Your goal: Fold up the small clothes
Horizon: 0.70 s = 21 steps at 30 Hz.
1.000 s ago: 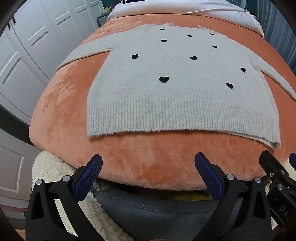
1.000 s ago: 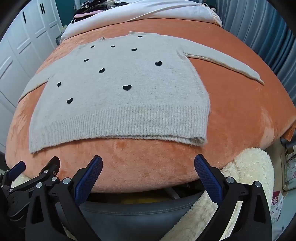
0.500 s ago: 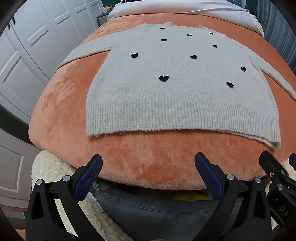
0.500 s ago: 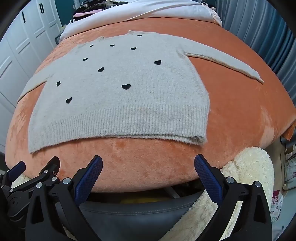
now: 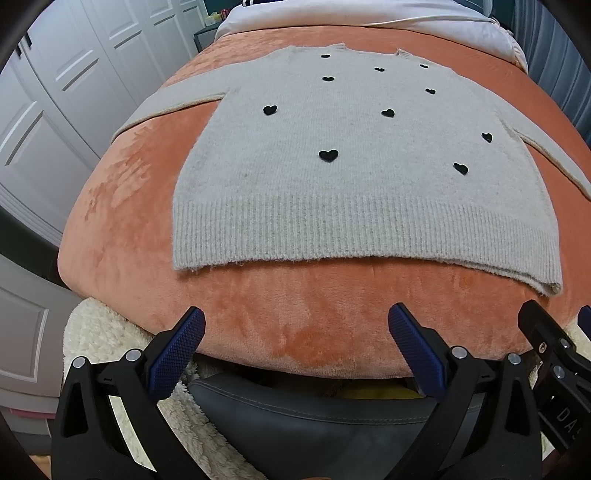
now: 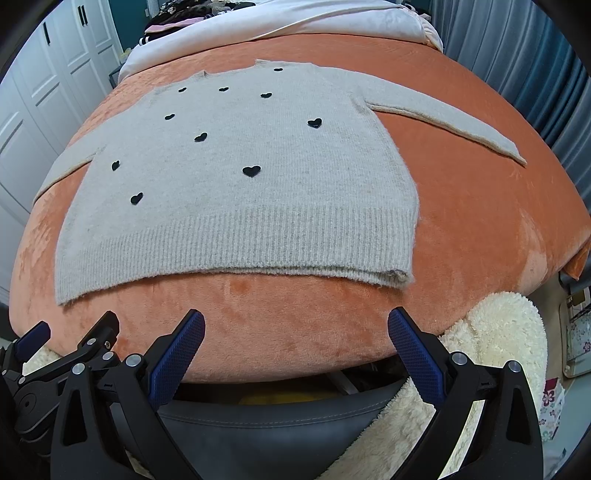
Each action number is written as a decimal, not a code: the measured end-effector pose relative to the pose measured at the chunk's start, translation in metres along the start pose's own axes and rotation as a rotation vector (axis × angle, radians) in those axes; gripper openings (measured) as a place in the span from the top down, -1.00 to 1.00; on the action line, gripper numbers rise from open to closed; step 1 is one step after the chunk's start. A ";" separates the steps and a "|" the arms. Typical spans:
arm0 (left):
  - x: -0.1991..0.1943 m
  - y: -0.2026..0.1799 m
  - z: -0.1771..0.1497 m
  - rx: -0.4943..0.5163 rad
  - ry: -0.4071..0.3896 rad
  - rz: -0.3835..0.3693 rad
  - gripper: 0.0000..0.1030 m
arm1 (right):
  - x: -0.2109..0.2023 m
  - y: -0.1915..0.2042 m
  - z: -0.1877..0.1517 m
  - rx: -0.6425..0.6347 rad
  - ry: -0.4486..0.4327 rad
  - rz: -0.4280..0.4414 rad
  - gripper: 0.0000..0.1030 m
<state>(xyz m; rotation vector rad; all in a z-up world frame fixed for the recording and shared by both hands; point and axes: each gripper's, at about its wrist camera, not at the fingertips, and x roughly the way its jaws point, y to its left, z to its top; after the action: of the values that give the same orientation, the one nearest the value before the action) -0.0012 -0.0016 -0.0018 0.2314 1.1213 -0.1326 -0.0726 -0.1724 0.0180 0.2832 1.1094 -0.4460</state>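
A small grey knit sweater (image 5: 354,177) with black hearts lies flat and face up on an orange plush bed cover (image 5: 122,221), sleeves spread to both sides, ribbed hem toward me. It also shows in the right wrist view (image 6: 258,206). My left gripper (image 5: 295,332) is open and empty, held just short of the bed's near edge, below the hem. My right gripper (image 6: 295,332) is open and empty in the same way, to the right of the left one. The sweater's right sleeve (image 6: 454,125) stretches out toward the right.
White wardrobe doors (image 5: 55,110) stand to the left. White bedding (image 6: 295,22) lies at the bed's far end. Blue curtains (image 6: 546,74) hang on the right. A cream fleece blanket (image 6: 498,339) and a dark grey seat (image 5: 314,424) sit below the bed's edge.
Both views have shifted very slightly; the sweater sits a touch higher in the frames. The grippers stay open and the sweater has not been touched.
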 end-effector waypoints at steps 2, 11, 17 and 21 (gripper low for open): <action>0.001 0.004 0.000 0.000 0.000 -0.002 -0.88 | 0.000 0.000 0.000 0.000 0.001 -0.001 -0.90; 0.001 0.005 0.000 0.000 0.003 -0.001 -0.88 | 0.000 0.000 0.000 0.001 0.002 0.000 -0.90; 0.002 0.005 -0.001 0.000 0.005 0.001 -0.88 | 0.000 0.000 0.000 0.002 0.004 0.000 -0.90; 0.003 0.006 -0.002 0.000 0.008 0.003 -0.88 | 0.001 0.000 0.000 0.003 0.006 0.000 -0.90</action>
<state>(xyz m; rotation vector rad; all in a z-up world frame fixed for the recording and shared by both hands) 0.0001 0.0048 -0.0045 0.2338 1.1286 -0.1297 -0.0720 -0.1722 0.0169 0.2872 1.1147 -0.4464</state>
